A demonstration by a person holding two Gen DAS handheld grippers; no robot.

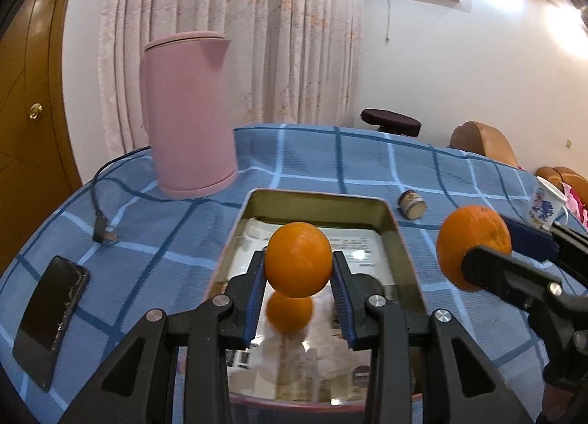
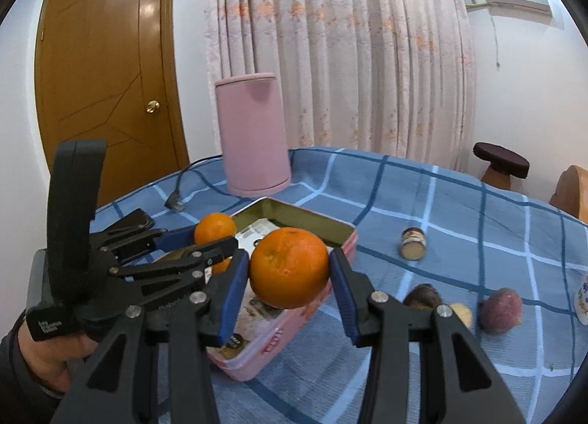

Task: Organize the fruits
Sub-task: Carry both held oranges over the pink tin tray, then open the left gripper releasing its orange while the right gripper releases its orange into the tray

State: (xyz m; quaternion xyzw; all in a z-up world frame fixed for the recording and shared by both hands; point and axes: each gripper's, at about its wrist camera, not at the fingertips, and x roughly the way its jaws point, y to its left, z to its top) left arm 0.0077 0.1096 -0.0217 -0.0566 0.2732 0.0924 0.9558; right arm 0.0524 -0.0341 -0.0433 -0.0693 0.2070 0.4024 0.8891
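Observation:
My left gripper [image 1: 298, 269] is shut on an orange [image 1: 298, 258] and holds it above the open pink tin [image 1: 400, 236]; its reflection shows on the tin's shiny bottom. My right gripper [image 2: 288, 277] is shut on a second orange [image 2: 289, 266], just right of the tin [image 2: 343, 233] and above its edge. That orange also shows in the left wrist view [image 1: 474, 240], and the left gripper's orange in the right wrist view [image 2: 215, 227]. A reddish peach [image 2: 500, 310] and a dark brown fruit [image 2: 422, 295] lie on the cloth to the right.
A pink kettle [image 1: 189, 111] stands behind the tin, its cable and plug [image 1: 104, 236] to the left. A black phone [image 1: 51, 317] lies far left. A small jar [image 1: 412, 203] lies on its side. A printed cup [image 1: 545, 205] stands at the right.

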